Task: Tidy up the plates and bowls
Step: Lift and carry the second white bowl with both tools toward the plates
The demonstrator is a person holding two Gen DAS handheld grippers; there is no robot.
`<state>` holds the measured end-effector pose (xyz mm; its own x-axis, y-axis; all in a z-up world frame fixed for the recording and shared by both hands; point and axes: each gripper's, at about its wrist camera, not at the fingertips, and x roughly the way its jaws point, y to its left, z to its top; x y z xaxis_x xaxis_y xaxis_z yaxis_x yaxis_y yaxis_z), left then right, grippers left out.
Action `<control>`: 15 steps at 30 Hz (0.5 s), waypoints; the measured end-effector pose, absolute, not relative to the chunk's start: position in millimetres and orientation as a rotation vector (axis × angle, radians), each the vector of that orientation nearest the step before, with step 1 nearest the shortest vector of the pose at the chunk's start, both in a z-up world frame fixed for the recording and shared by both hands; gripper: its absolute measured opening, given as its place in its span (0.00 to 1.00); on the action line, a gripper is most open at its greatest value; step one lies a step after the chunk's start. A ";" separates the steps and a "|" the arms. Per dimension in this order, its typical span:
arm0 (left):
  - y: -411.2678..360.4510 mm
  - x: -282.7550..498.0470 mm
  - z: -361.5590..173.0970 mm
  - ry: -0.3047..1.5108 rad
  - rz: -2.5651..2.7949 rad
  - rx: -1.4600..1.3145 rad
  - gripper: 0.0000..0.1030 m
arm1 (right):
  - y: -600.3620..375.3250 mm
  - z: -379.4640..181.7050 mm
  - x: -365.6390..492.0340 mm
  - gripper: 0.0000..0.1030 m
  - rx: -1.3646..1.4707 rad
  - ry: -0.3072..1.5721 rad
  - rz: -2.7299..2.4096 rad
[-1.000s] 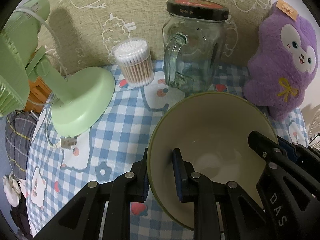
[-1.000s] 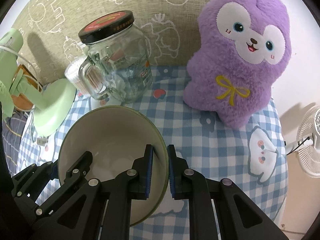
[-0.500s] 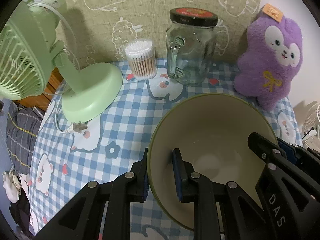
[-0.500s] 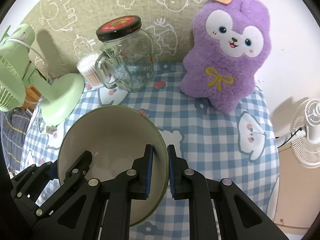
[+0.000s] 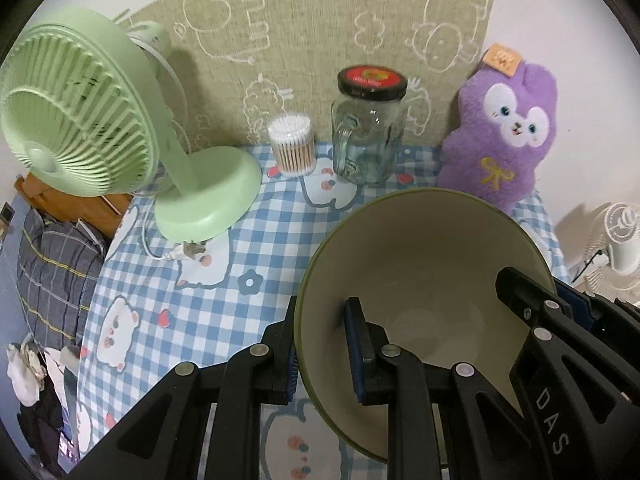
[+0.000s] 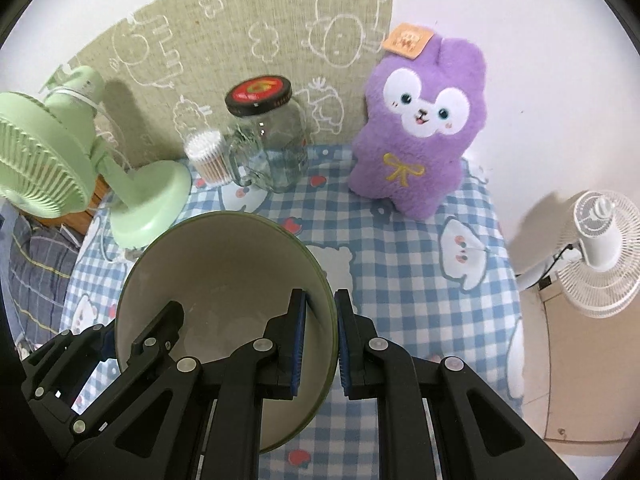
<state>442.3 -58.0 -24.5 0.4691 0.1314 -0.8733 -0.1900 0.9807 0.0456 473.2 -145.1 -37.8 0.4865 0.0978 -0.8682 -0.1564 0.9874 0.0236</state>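
Carrying bowl [image 5: 424, 264] level above tablecloth [image 5: 224, 264]: left gripper [image 5: 322, 344] and right gripper [image 6: 320, 336] pinching opposite rims; best kept matched, clear of far jar [image 5: 370, 128].

Left hand-held gripper [image 5: 322, 346] clamping bowl [image 5: 424, 248] rim, raised

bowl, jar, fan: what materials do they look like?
Bowl: probably glazed ceramic or melamine; smooth cream inside, olive rim, soft sheen. Both grippers clamp its rim.
Jar: clear glass, see-through with moulded handle; black lid, likely metal.
Fan: matte pale-green plastic, moulded grille.
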 end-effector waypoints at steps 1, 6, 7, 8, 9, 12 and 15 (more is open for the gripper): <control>-58.6 438.5 -18.7 1.060 0.194 -0.062 0.18 | -145.5 -33.9 470.0 0.17 -0.061 1.049 0.152; -64.9 424.7 2.0 1.039 0.178 -0.044 0.18 | -148.7 -13.3 450.3 0.17 -0.056 1.031 0.136; -65.8 421.3 6.0 1.035 0.174 -0.044 0.18 | -149.0 -8.9 445.7 0.17 -0.057 1.025 0.133; -66.0 418.4 9.1 1.032 0.172 -0.046 0.18 | -149.3 -4.3 441.0 0.17 -0.058 1.019 0.129; -66.2 415.0 12.1 1.028 0.170 -0.048 0.18 | -149.7 -1.1 437.3 0.17 -0.057 1.015 0.127; -66.9 403.8 23.5 1.014 0.165 -0.050 0.18 | -150.6 10.9 424.5 0.17 -0.055 1.001 0.121; -67.4 393.1 33.4 1.001 0.162 -0.047 0.18 | -150.3 19.4 413.4 0.17 -0.050 0.990 0.118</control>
<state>393.1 -67.4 33.4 0.5285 0.1140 -0.8412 -0.1571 0.9870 0.0350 413.4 -150.3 19.4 0.5433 0.0763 -0.8361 -0.1221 0.9925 0.0112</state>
